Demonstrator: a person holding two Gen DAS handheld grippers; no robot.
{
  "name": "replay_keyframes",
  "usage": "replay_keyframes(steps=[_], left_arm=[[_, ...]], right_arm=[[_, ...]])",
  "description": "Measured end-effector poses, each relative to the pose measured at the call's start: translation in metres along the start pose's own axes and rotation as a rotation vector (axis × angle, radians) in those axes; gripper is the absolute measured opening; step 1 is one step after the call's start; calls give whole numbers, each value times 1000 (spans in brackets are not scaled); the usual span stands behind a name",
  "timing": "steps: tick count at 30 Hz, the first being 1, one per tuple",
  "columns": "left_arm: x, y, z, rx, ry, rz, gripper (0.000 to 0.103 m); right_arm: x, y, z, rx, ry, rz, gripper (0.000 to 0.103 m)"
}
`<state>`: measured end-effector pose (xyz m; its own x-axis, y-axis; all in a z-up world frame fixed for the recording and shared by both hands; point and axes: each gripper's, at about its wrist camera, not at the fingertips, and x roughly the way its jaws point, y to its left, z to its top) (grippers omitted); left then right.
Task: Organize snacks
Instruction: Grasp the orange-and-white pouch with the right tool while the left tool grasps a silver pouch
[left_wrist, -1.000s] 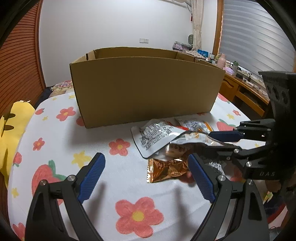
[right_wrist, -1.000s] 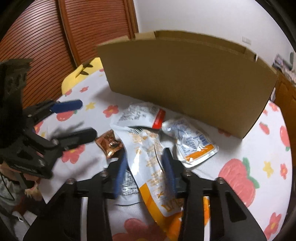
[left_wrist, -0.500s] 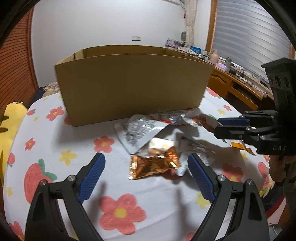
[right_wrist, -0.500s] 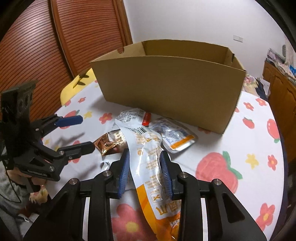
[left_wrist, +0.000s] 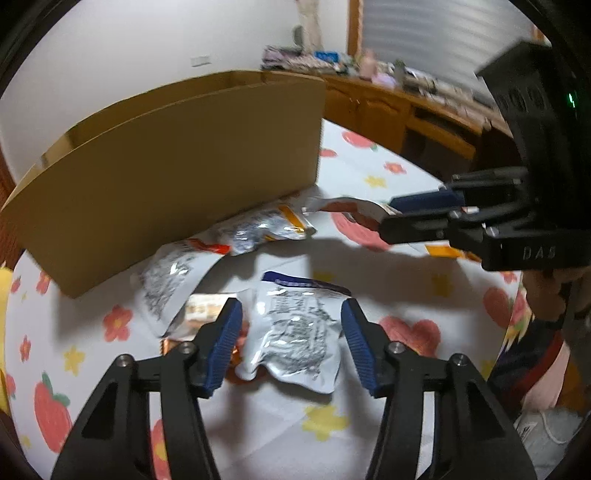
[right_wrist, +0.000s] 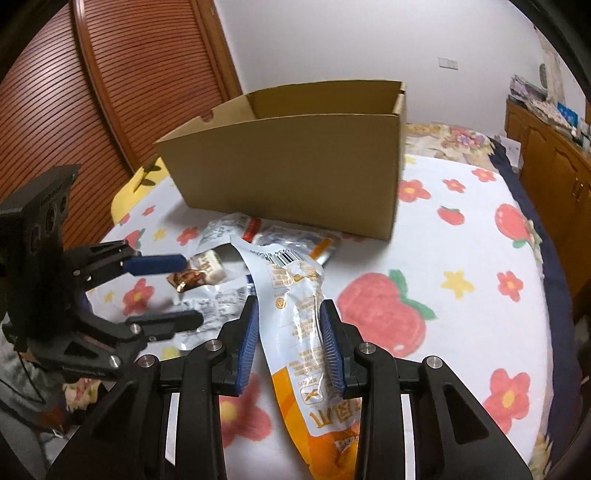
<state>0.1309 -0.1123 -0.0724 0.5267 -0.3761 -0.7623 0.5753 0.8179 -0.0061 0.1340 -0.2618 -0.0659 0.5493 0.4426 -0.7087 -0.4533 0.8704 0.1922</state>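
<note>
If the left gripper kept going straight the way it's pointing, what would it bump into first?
Most likely the silver snack pouch, which lies between the closing jaws of the left gripper, pads not yet touching. Depth is hard to judge, but nothing else sits nearer.

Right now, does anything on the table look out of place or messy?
Yes. Several snack packets still lie in a loose, overlapping heap on the tablecloth in front of the cardboard box, not inside it. The right gripper holds a long orange-and-white pouch askew; the left gripper is closing around a silver packet.
</note>
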Motion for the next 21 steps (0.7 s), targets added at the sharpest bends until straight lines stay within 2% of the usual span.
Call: replay_keyframes(steps=[4,9,13,17,19,21], left_arm=[[10,-6,7,36,78,4,55],[15,-9,11,62,127,5,56],[25,-13,8,97,176,20,62],[23,-11,7,93,167,16,63],[23,-11,6,90,159,15,58],[22,-10,4,85,152,7,58]], right_arm=[[3,-7,-1,10,14,0,32],[8,-10,-5,16,25,16,32],[7,-15,-2,27,32,35,32],[10,-15,-1,15,45,39,33],[12,-12,-1,0,52,30,34],[15,-9,-2,-19,61,21,34]])
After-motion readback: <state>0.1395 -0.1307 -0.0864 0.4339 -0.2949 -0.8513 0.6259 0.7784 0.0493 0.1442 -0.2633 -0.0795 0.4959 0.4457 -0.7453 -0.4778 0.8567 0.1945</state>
